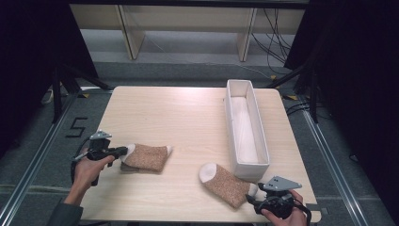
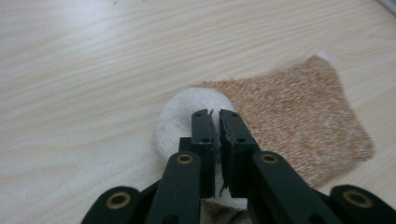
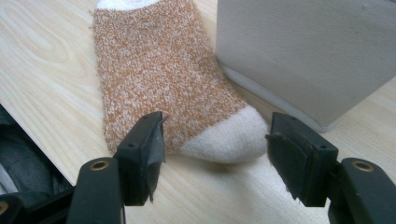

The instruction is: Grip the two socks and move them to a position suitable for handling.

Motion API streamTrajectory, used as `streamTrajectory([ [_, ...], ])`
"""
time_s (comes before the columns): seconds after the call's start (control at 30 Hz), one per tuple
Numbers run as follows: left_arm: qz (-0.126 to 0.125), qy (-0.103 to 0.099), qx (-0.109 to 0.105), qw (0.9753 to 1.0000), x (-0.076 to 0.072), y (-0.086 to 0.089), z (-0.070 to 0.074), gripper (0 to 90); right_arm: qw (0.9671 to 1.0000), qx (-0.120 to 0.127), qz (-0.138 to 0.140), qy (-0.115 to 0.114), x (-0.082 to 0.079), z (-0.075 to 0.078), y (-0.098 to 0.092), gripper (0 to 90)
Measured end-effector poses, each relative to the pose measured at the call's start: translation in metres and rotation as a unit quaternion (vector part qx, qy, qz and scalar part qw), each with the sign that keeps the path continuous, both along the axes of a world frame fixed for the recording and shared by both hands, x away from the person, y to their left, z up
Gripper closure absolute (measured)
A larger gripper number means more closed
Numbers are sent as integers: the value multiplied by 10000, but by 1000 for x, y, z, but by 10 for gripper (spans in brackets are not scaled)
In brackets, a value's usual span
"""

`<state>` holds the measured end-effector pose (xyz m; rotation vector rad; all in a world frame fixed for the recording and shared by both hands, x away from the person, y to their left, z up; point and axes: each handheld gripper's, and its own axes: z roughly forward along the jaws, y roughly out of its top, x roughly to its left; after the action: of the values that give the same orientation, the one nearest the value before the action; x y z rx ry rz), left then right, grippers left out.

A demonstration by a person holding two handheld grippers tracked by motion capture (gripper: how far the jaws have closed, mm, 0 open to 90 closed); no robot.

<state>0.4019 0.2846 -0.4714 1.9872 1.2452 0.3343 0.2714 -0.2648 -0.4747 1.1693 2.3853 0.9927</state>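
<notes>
High view first: we have 2 brown socks with white ends on a wooden table [image 1: 188, 113], and a long white bin [image 1: 245, 127] standing toward the right. The left sock [image 1: 147, 157] lies folded near the table's left front, and the right sock [image 1: 225, 185] lies flat just beside the near end of the bin.

Our left gripper [image 2: 215, 125] has its jaws nearly together, pinching the white end of the left sock; the gap between them is very thin. Our right gripper [image 3: 215, 140] stands wide open, its jaws on either side of the white end of the right sock, touching nothing yet.

What could go wrong, as we judge it: the left grip takes only a small bite of soft knit, so a quick lift could let the fabric slip out, or raise just the top layer and undo the fold. On the right, closing too high would pinch air; closing too low would scrape the jaws on the table. The bin wall sits close to the right jaw, so a sideways drift could bump it and shove the bin.

Writing: we read a "5" marked on the floor [image 1: 77, 127] left of the table. No brand or label is legible on the socks or the bin.
</notes>
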Motion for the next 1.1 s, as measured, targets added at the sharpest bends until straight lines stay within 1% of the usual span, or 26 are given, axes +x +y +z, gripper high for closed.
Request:
streamTrajectory([
  [0.13, -69, -272, -99, 9996, -3, -10, 17, 857, 10000, -5, -30, -19, 0, 0, 0, 371],
  [0.17, -69, -272, -99, 9996, -3, -10, 17, 858, 10000, -5, -30, -19, 0, 0, 0, 371],
  [0.2, -195, -435, -146, 9988, -5, -18, 29, 858, 10000, -7, -25, 5, 0, 0, 0, 371],
  [0.23, -263, -484, -200, 9983, -7, -23, 36, 859, 10000, 2, -14, 12, 0, 0, 0, 371],
  [0.27, -308, -633, -172, 9974, -9, -28, 43, 859, 10000, -28, 26, -46, 0, 0, 0, 371],
  [0.3, -326, -701, -246, 9967, -11, -33, 47, 859, 10000, 1, -9, 1, 0, 0, 0, 371],
  [0.37, -499, -840, -233, 9949, -14, -45, 61, 859, 10000, 18, -54, 25, -1, 0, 1, 370],
  [0.4, -673, -850, -133, 9940, -15, -50, 67, 859, 10000, 11, -37, 9, -1, 0, 0, 371],
  [0.43, -673, -850, -133, 9940, -15, -50, 67, 859, 10000, 11, -37, 9, -1, 0, 0, 371],
  [0.47, -755, -964, -215, 9922, -16, -65, 74, 859, 10000, 12, -39, -8, 0, 0, 0, 371],
  [0.5, -870, -985, -230, 9911, -17, -73, 77, 859, 10000, -5, -38, -3, 0, 0, 0, 371],
  [0.53, -870, -985, -230, 9911, -17, -73, 77, 859, 10000, -6, -38, -4, 0, 0, 0, 371],
  [0.57, -1110, -998, -199, 9886, -16, -89, 81, 859, 10000, -4, 16, -35, 0, 0, -1, 371],
  [0.6, -1160, -1019, -199, 9878, -17, -98, 81, 859, 10000, 3, 15, -35, 0, 0, -1, 370],
  [0.63, -1160, -1019, -199, 9878, -17, -98, 81, 859, 10000, 8, 7, -46, 0, 0, -1, 371],
  [0.67, -1454, -951, -99, 9847, -17, -115, 79, 859, 10000, 44, -81, 35, -1, 0, 0, 370],
  [0.7, -1522, -928, -168, 9838, -19, -125, 76, 859, 10000, 16, -32, -30, 0, 0, -1, 371],
  [0.73, -1522, -928, -168, 9838, -19, -125, 76, 858, 10000, 7, -16, -9, 0, 0, -1, 370],
  [0.77, -1807, -847, -62, 9799, -22, -141, 72, 857, 10000, 25, -28, 14, -1, 0, -1, 371],
  [0.8, -1807, -847, -62, 9799, -22, -141, 72, 856, 10000, 25, -28, 14, -1, 0, -1, 371],
  [0.83, -1994, -759, -40, 9770, -27, -157, 64, 855, 10000, 3, 4, -19, 0, 0, -2, 370],
  [0.9, -2162, -639, -53, 9742, -30, -169, 57, 853, 10000, 20, -51, 31, -1, 0, -2, 370],
  [0.93, -2162, -639, -53, 9742, -30, -169, 57, 852, 10000, 20, -51, 31, -1, 0, -2, 370],
  [1.0, -2296, -524, -88, 9718, -32, -177, 49, 850, 10000, -6, -4, -30, 0, 0, -3, 369],
  [1.03, -2351, -361, -127, 9712, -33, -184, 39, 837, 10000, 22, -35, 16, -1, -1, -2, 369],
  [1.1, -2358, -296, -155, 9712, -34, -187, 34, 799, 10000, -7, -10, 30, -1, 0, -2, 369],
])
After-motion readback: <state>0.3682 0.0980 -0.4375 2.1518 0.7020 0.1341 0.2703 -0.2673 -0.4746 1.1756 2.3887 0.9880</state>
